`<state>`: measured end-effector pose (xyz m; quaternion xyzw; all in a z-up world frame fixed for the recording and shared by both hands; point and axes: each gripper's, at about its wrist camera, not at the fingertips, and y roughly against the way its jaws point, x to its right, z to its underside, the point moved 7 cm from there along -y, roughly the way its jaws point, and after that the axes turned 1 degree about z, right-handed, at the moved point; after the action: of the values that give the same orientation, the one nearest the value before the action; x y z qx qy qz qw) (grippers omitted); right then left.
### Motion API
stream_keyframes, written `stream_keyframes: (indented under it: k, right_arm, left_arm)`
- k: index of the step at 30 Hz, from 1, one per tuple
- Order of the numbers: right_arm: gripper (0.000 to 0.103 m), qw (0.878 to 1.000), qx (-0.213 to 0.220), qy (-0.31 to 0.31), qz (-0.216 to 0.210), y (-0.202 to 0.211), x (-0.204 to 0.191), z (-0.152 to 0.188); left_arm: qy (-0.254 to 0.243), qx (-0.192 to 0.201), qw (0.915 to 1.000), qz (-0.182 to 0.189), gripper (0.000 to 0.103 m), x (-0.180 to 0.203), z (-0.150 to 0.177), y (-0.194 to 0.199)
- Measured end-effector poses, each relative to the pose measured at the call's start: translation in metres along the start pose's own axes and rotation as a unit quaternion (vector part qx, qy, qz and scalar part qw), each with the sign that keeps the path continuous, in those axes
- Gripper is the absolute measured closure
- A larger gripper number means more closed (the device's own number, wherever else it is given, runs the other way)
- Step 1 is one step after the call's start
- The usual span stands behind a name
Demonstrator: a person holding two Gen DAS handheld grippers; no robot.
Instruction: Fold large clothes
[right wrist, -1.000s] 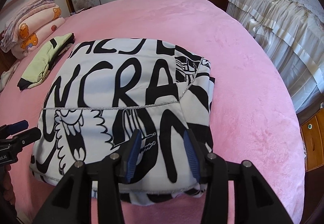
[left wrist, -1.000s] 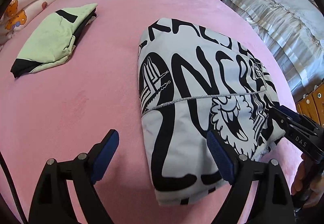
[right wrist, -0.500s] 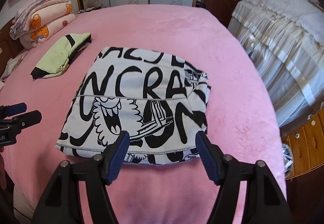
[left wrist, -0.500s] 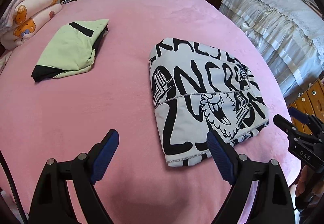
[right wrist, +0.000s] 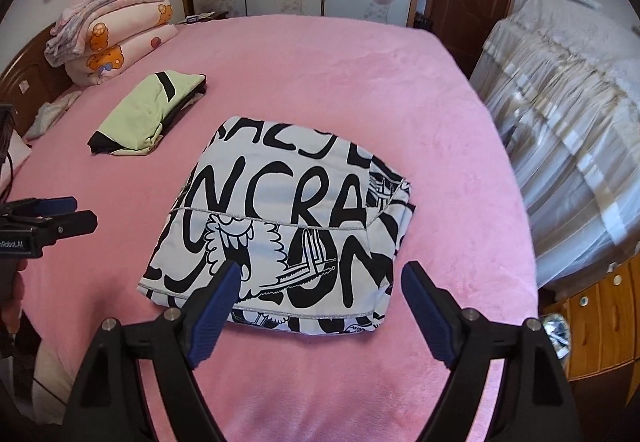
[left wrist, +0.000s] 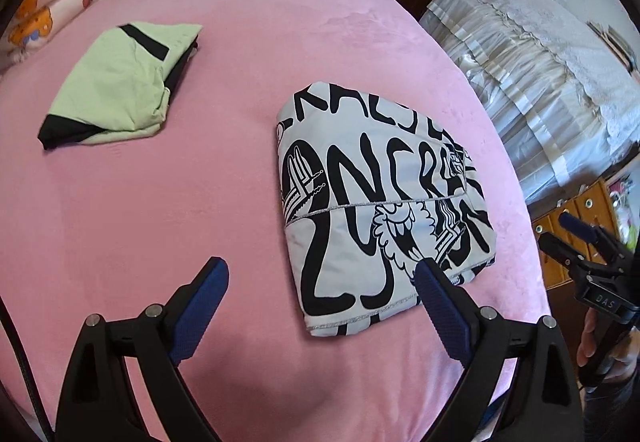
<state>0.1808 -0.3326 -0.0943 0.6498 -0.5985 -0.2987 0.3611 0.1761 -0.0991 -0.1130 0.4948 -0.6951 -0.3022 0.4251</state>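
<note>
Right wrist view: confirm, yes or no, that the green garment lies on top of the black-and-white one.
No. The green garment lies apart on the pink bed, separated by bare blanket from the black-and-white garment.

garment [right wrist: 288, 226]: white, bold black lettering and cartoon print | state: folded into flat rectangle, silver-stitched hem across top | place: on pink bed [right wrist: 320, 82], near front edge

On the bed [right wrist: 280, 54], your folded printed garment [right wrist: 280, 226] lies just ahead of you. The smaller folded garment [right wrist: 152, 114] sits well apart, behind and left of it. Stacked quilts [right wrist: 108, 38] lie behind that, at the far left corner.
</note>
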Motion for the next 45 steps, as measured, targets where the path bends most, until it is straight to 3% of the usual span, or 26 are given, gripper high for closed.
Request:
stream_keyframes:
  k: [4, 14, 23, 34, 40, 45]
  right_arm:
    - [0.020, 1.000, -0.022, -0.020, 0.002, -0.026, 0.024, 0.000]
    - [0.020, 0.990, -0.059, -0.118, -0.058, -0.097, 0.075, 0.010]
    - [0.020, 0.964, -0.078, -0.206, -0.152, -0.140, 0.100, 0.020]
    - [0.020, 0.945, -0.133, -0.204, -0.219, -0.202, 0.084, 0.033]
    - [0.018, 0.926, -0.102, -0.231, -0.283, -0.221, 0.075, 0.024]
    - [0.018, 0.925, -0.100, -0.220, -0.294, -0.239, 0.059, 0.012]
  left_arm:
    - [0.021, -0.023, 0.9994, 0.017, 0.010, -0.004, -0.005, -0.027]
    - [0.043, -0.072, 0.9958, 0.036, 0.010, -0.011, -0.002, -0.094]
    - [0.071, -0.088, 0.9903, 0.081, 0.010, -0.009, 0.002, -0.133]
    - [0.088, -0.104, 0.9842, 0.113, 0.006, 0.001, 0.006, -0.179]
    - [0.089, -0.100, 0.9817, 0.135, 0.001, 0.008, 0.002, -0.197]
    - [0.081, -0.104, 0.9813, 0.140, 0.000, 0.012, 0.000, -0.205]
